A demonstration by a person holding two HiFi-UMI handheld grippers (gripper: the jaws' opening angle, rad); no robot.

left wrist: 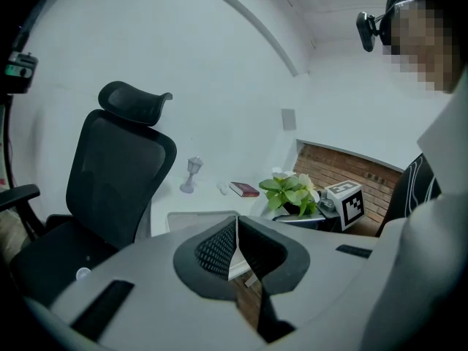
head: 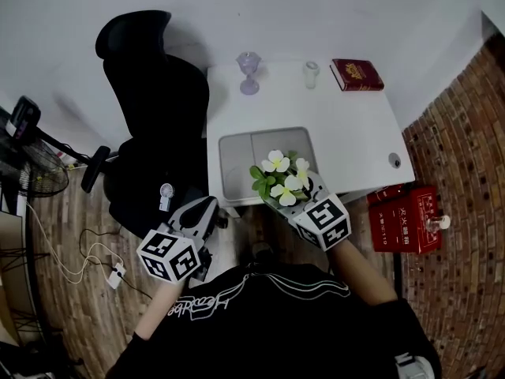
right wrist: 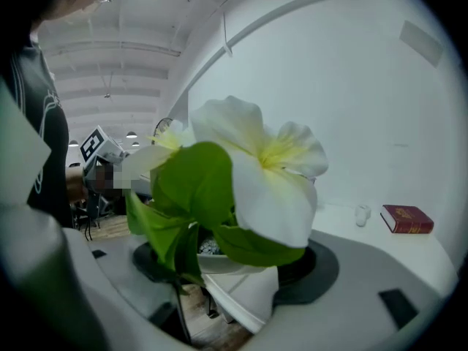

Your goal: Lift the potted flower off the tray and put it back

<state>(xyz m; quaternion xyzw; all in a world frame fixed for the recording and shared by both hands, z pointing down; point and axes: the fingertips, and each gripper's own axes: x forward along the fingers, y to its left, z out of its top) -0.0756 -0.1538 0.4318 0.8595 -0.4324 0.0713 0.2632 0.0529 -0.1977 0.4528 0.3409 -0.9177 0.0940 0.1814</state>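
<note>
The right gripper [head: 304,199] is clamped on the potted flower [head: 282,181]. In the right gripper view its 2 jaws sit narrowed against either side of the small white pot [right wrist: 247,289], with green leaves and a big white bloom filling the middle of the frame. In the head view the plant sits just below centre, where its blossoms overlap the lower right corner of the grey tray [head: 237,160] and the near edge of the white table [head: 355,144]. In the left gripper view it shows right of centre, carried in the jaws off the tray.

The left gripper [head: 207,207] is at the lower left of the head view, off the table's near edge. In its own view the 2 dark pads [left wrist: 219,248] meet at the tips with nothing between them.

Along the top of the table stand a clear goblet [head: 248,73], a small white object [head: 311,73] and a red book [head: 357,74]. A black office chair [head: 154,117] takes up the upper left, touching the table's left side. 2 red boxes [head: 406,219] sit on the brick-pattern floor at the right, and a fan [head: 31,176] shows at the left edge.
</note>
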